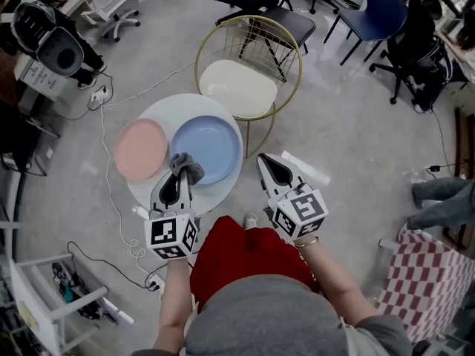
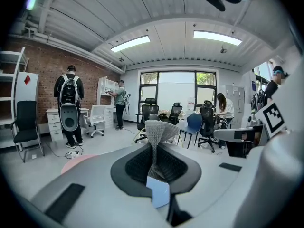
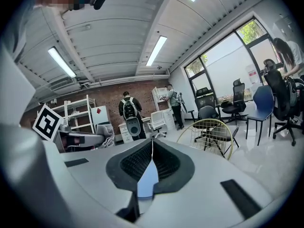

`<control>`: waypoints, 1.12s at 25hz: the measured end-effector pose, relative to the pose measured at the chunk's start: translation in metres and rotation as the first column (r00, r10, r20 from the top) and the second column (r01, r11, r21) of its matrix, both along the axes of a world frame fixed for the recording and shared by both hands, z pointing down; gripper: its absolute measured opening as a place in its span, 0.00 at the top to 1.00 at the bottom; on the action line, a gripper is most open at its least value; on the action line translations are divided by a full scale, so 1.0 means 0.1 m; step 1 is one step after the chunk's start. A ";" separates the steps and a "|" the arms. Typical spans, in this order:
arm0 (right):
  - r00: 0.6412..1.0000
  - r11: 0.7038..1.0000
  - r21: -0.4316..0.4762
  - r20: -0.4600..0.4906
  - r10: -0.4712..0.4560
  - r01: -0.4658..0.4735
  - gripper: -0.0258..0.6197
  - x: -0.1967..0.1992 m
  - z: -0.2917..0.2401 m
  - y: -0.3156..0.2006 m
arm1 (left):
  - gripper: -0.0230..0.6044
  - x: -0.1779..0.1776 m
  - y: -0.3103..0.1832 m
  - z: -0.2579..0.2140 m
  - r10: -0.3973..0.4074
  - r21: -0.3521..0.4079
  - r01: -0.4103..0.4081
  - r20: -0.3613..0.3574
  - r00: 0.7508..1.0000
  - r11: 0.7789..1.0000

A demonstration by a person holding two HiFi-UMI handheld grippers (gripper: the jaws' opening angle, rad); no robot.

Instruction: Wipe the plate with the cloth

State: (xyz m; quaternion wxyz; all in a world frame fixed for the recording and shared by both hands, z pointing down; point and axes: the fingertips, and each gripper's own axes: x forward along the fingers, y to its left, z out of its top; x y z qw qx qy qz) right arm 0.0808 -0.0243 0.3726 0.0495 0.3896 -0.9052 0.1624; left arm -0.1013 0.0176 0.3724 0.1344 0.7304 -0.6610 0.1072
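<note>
Head view: where's the cloth [image 1: 187, 167]?

Bunched over the blue plate's [image 1: 215, 143] near-left rim, clamped in the left gripper [image 1: 178, 176], by the round table's [image 1: 145, 190] near edge.

And the pink plate [image 1: 141, 149]?

Left side, just beside the blue one.

The right gripper [image 1: 272, 166]?

Jaws pressed together on nothing, just off the table's near-right edge.

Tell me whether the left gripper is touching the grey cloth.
Touching. The left gripper view shows the left gripper with its jaws closed on the cloth, which is pinched between them and sticks out past their tips.
</note>
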 end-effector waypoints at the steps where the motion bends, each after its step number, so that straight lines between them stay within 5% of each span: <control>1: 1.000 1.000 -0.005 0.000 0.001 -0.001 0.91 -0.02 0.01 -0.01 | 0.91 0.00 -0.03 0.02 0.008 -0.006 -0.008 0.000 1.000 1.000; 19: 0.988 0.989 -0.054 -0.070 0.135 -0.139 0.91 -0.61 0.21 -0.52 | 0.91 -0.47 -1.03 0.55 0.191 -0.104 -0.197 -0.060 0.980 0.975; 28: 0.958 0.950 -0.144 -0.121 0.260 -0.276 0.91 -0.60 0.51 -0.59 | 0.91 -0.37 -1.46 1.11 0.322 -0.236 -0.342 -0.119 0.939 0.910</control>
